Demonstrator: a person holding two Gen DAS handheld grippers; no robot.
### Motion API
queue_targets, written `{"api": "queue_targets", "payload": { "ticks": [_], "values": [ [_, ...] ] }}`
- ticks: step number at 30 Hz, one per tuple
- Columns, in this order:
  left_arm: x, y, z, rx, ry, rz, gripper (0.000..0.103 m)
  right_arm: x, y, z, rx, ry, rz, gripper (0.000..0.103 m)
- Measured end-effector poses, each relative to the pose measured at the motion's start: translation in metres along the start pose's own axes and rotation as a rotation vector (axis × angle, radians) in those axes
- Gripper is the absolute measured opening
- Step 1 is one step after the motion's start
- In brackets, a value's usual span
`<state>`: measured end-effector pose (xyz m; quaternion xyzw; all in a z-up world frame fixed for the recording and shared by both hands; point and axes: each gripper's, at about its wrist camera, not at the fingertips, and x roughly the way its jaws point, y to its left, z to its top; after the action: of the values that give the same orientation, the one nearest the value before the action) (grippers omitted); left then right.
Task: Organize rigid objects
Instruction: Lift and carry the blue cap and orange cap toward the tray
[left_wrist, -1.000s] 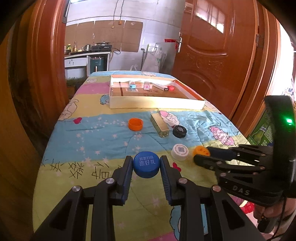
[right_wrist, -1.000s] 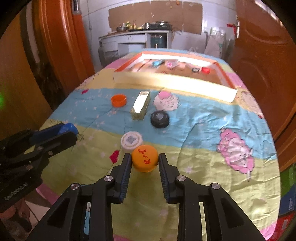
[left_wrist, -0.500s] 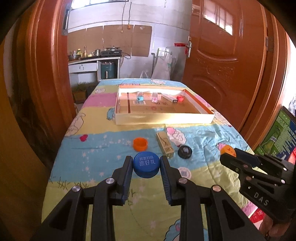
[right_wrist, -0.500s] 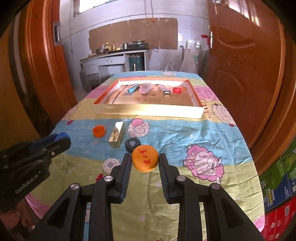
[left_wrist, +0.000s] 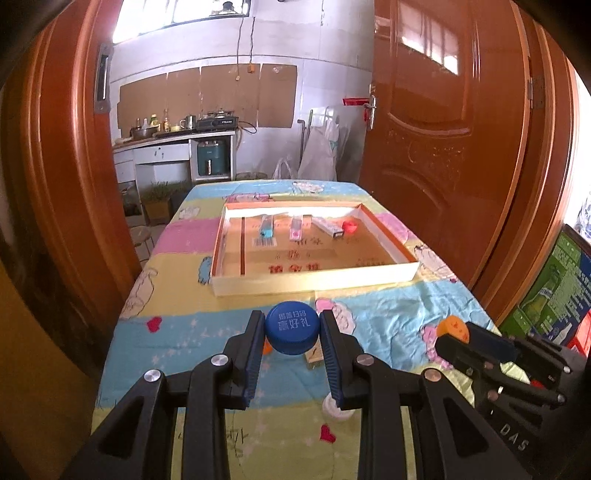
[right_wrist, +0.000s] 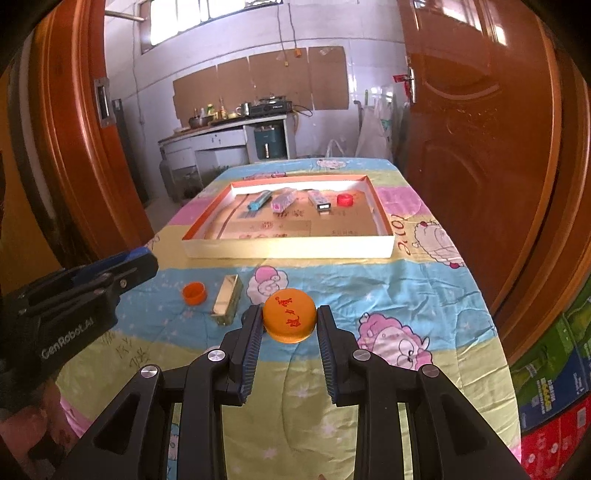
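Note:
My left gripper (left_wrist: 291, 332) is shut on a blue bottle cap (left_wrist: 292, 326) with white lettering, held above the cartoon-print tablecloth. My right gripper (right_wrist: 290, 321) is shut on an orange cap (right_wrist: 290, 314) with red characters, also off the cloth. The right gripper shows in the left wrist view (left_wrist: 448, 334) at the right with the orange cap (left_wrist: 451, 326) at its tips. The left gripper appears at the left of the right wrist view (right_wrist: 142, 260). Ahead lies a shallow cardboard tray (left_wrist: 314, 282) (right_wrist: 288, 253) holding a blue lighter (left_wrist: 266, 226), a pink lighter (left_wrist: 296, 229), a small white box (left_wrist: 328, 228) and a red cap (left_wrist: 349, 226).
On the cloth before the tray lie a small orange cap (right_wrist: 194, 292), a gold rectangular box (right_wrist: 227, 303) and a white cap (left_wrist: 334, 408), partly hidden by my fingers. Wooden doors flank the table (right_wrist: 424, 306). Coloured cartons (right_wrist: 546, 387) stand on the floor at the right.
Both grippers have risen with their caps still held, and the view now tilts up toward the tray. The loose caps and gold box have slipped low, behind the fingers.

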<state>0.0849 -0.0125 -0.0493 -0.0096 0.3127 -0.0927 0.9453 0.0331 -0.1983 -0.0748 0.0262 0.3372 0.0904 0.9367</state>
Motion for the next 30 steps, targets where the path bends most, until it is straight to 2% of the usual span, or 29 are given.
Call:
{"api": "queue_targets", "payload": {
  "ticks": [11,24,30],
  "values": [
    [0.014,0.003,0.022,-0.022,-0.007,-0.019,0.031,0.009,-0.008,0.014,0.015,0.007,0.014,0.030],
    [0.037,0.001,0.026,-0.040,0.036,-0.082,0.031,0.023,-0.011,0.021,0.021,0.042,-0.004,0.030],
    [0.039,0.000,0.029,-0.033,0.036,-0.079,0.031,0.027,-0.015,0.022,0.033,0.048,0.000,0.030]
  ]
}}
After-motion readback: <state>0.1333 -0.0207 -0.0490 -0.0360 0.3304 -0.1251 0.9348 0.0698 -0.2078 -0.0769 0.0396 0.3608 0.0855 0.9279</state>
